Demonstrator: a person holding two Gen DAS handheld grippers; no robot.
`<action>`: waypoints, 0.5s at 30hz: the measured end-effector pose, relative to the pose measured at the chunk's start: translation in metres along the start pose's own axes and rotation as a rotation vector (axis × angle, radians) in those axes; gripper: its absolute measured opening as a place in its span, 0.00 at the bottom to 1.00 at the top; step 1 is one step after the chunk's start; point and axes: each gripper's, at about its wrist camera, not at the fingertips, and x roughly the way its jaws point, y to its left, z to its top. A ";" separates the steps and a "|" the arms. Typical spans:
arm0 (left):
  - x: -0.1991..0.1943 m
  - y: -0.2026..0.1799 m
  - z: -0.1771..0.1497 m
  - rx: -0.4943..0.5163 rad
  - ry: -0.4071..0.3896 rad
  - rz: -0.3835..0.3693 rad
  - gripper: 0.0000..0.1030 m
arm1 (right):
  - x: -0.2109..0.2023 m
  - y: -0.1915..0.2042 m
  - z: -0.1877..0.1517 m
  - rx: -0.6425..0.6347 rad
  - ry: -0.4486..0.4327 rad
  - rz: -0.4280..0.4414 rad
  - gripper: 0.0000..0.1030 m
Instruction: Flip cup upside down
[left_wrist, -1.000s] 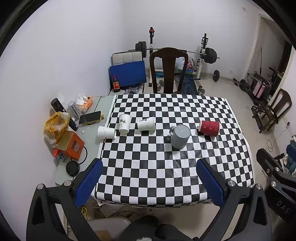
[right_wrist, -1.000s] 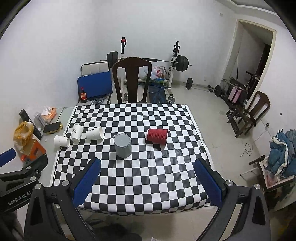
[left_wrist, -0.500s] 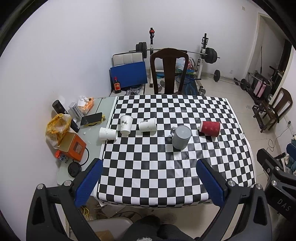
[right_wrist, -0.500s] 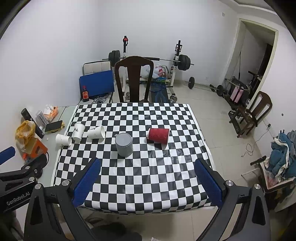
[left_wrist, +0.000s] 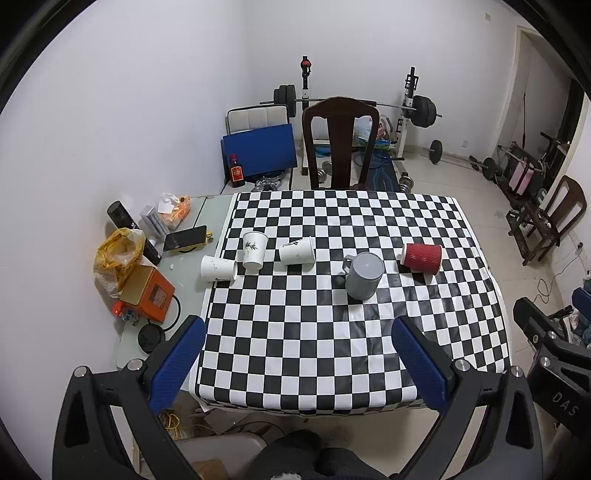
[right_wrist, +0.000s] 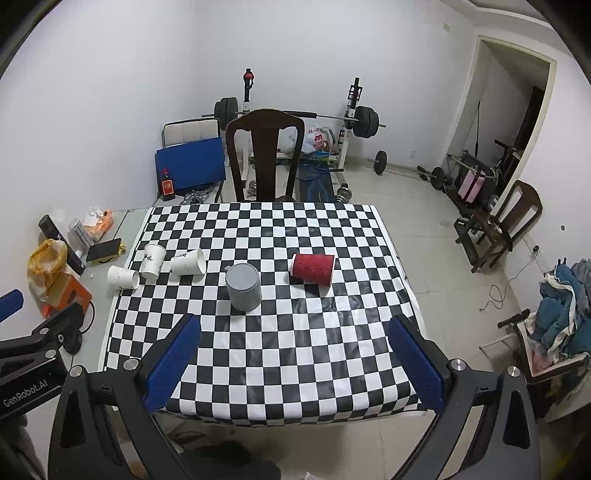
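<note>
On the checkered table (left_wrist: 332, 343) (right_wrist: 280, 369) a grey mug (left_wrist: 363, 275) (right_wrist: 243, 287) stands upside down near the middle. A red ribbed paper cup (left_wrist: 422, 257) (right_wrist: 313, 269) lies on its side to its right. One white paper cup (left_wrist: 254, 249) (right_wrist: 153, 260) stands upside down; another (left_wrist: 296, 250) (right_wrist: 188, 261) lies on its side beside it. A third white cup (left_wrist: 218, 268) (right_wrist: 123, 277) lies off the cloth's left edge. My left gripper (left_wrist: 295, 362) and right gripper (right_wrist: 291, 362) are open and empty, high above the table's near edge.
A dark wooden chair (left_wrist: 340, 144) (right_wrist: 264, 155) stands at the table's far side. The left strip holds an orange box (left_wrist: 147, 291), a yellow bag (left_wrist: 118, 254), a phone (left_wrist: 184, 238) and bottles. Gym weights stand behind. Another chair (right_wrist: 506, 221) is at right.
Both grippers have drawn slightly back and up, so the table sits a little lower in view. The cups have not moved.
</note>
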 end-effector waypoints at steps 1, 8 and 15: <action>0.000 0.000 0.000 -0.004 0.000 0.004 1.00 | 0.000 0.001 0.000 -0.002 0.000 0.000 0.99; 0.001 0.001 -0.001 0.001 0.001 -0.002 1.00 | 0.000 0.001 0.001 -0.001 0.002 -0.001 0.99; 0.002 0.000 -0.001 0.004 0.003 -0.002 1.00 | 0.001 0.000 0.001 -0.001 0.004 0.000 0.99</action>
